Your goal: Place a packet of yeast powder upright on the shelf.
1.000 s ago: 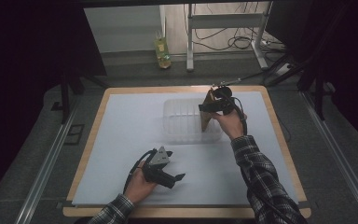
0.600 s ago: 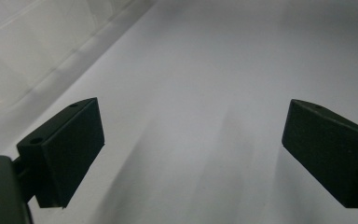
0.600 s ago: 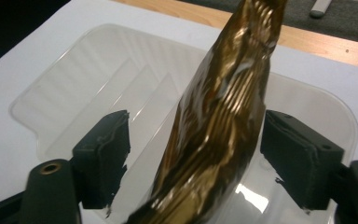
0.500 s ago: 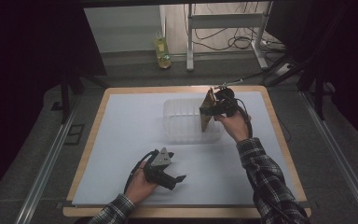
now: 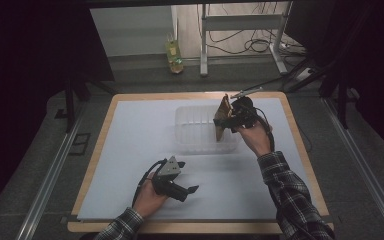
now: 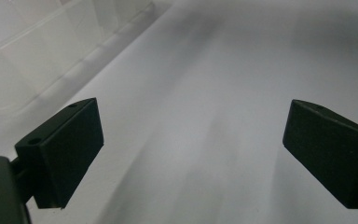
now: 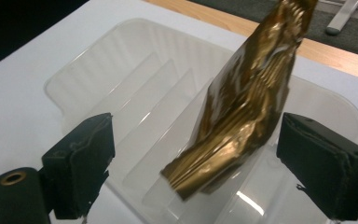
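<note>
Hovering over the far right part of the counter point(image 5: 130, 150), the right gripper point(image 5: 230, 120) has its fingers point(image 7: 81, 170) spread wide, with a crumpled gold pouch point(image 7: 242, 107) standing between them and, as far as the right gripper view shows, touching neither. The pouch stands tilted inside a clear tray point(image 5: 195, 132), its lower end down among the tray's ribbed dividers and its top leaning toward the far edge; in the high view it sits at the tray's right end, just beside the gripper. The open fingers bracketing it suggest either a fresh release or a grasp about to close, and which of the two cannot be told. The dividers probably prop the pouch upright, which would explain why it stays on end with nothing pinching it. The left gripper point(image 5: 180, 187) rests low on the near left of the white sheet, well apart from the tray, held by a hand point(image 5: 147, 200); its fingers point(image 6: 63, 154) are also wide open with only bare sheet between them, so it looks parked out of the way while the right one works.
</note>
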`<state>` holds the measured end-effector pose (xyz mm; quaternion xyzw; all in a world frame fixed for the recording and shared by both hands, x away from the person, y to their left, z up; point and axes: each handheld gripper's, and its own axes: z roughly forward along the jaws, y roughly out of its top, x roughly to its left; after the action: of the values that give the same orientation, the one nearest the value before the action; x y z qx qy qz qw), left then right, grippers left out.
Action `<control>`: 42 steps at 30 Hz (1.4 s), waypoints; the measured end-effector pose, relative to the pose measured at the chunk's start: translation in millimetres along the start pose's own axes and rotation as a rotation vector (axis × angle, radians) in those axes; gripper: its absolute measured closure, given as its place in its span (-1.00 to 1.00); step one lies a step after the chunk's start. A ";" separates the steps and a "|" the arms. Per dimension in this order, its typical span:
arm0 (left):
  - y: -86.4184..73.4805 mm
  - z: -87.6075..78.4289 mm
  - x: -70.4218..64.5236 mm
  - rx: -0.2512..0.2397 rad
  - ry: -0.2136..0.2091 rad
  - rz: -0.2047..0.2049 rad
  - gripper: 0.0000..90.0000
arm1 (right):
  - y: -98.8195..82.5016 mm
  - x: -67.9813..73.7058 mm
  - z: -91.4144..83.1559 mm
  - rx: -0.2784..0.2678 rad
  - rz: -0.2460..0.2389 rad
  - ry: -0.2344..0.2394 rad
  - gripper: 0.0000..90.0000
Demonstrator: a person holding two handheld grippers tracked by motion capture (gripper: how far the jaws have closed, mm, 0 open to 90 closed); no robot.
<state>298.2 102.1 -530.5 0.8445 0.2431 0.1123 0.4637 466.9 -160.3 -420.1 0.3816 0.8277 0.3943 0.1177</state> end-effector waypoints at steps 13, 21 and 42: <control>-0.1 -0.4 0.0 0.005 0.000 0.004 -0.89 | -10.4 7.6 -8.2 -0.001 -0.052 0.007 -0.78; -0.2 -1.8 0.6 -0.001 -0.001 0.003 -0.90 | -19.6 6.4 -15.6 -0.003 -0.046 0.019 -0.79; 0.2 -3.2 -0.2 -0.005 -0.001 0.007 -0.90 | -41.3 17.8 -36.2 -0.014 -0.093 0.042 -0.81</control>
<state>296.8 104.2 -528.6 0.8443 0.2397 0.1142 0.4654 414.6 -184.2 -425.0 0.3336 0.8441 0.4020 0.1209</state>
